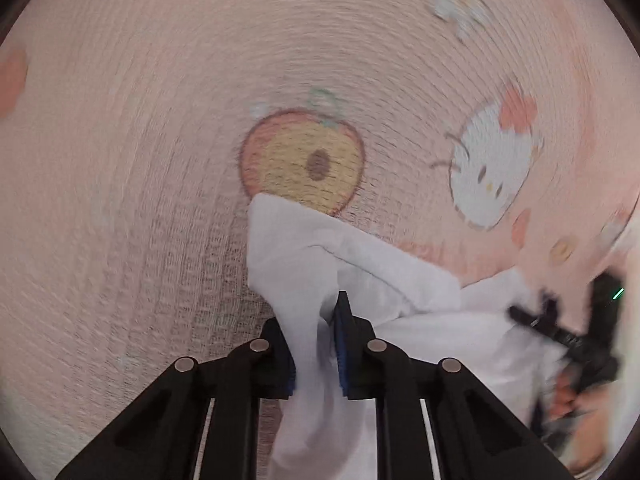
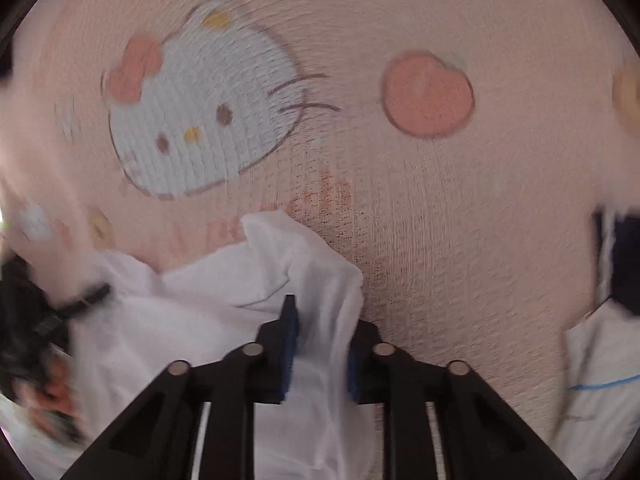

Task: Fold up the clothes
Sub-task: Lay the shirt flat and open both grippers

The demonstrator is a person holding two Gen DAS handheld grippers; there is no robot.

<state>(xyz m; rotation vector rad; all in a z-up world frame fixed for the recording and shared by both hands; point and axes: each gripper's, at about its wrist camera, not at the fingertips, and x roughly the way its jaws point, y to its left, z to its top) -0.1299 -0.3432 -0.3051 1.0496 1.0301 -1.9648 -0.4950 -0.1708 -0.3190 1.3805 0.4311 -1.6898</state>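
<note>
I count one white garment [image 1: 360, 280], pinched between both my grippers: left gripper [image 1: 316, 344] and right gripper [image 2: 322, 344] fingers clamped on its fabric, above one pink printed blanket [image 1: 160, 120]

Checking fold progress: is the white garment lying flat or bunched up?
Bunched: the white garment hangs creased between left gripper and right gripper.

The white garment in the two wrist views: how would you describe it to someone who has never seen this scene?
A pink sheet printed with cartoon cat faces and fruit covers the whole surface. The white garment lies bunched on it, pinched by the left gripper and the right gripper. It is the plain white, unprinted cloth between both grippers.
</note>
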